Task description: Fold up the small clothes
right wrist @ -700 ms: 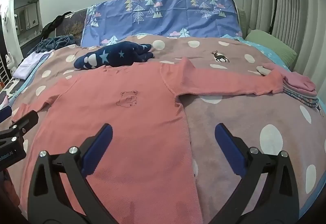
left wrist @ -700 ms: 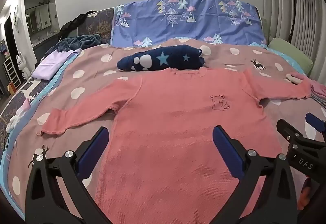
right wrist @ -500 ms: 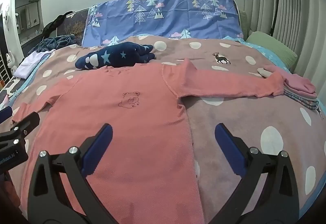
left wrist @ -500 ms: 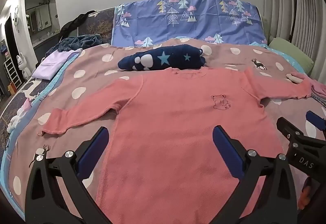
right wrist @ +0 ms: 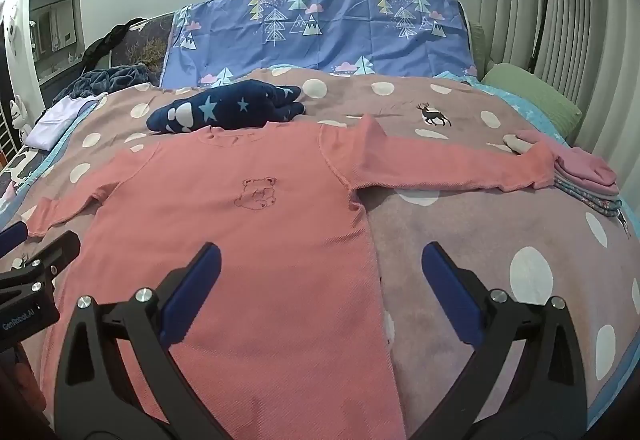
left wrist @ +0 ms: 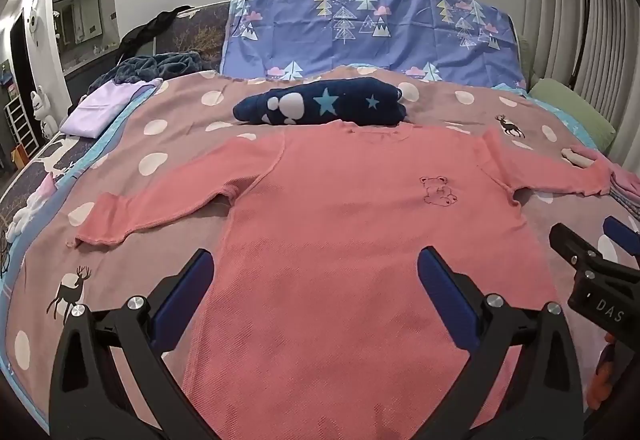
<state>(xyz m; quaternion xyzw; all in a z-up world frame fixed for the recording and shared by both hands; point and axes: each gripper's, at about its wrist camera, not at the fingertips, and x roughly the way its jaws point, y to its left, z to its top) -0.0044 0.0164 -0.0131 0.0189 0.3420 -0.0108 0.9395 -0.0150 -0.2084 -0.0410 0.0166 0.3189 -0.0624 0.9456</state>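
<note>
A pink long-sleeved shirt with a small bear outline lies flat, front up, on the dotted brown bedspread, both sleeves spread out. It also shows in the right wrist view. My left gripper is open and empty above the shirt's lower body. My right gripper is open and empty above the shirt's right hem edge. Each gripper shows at the edge of the other's view.
A folded navy garment with stars lies just beyond the shirt's collar. A stack of folded pink clothes sits at the right sleeve's cuff. A lilac folded item and a dark blanket lie far left. A blue patterned pillow stands at the headboard.
Both grippers have drifted slightly, so the shirt sits a little lower in each view. The shirt has not moved and both grippers stay open.
</note>
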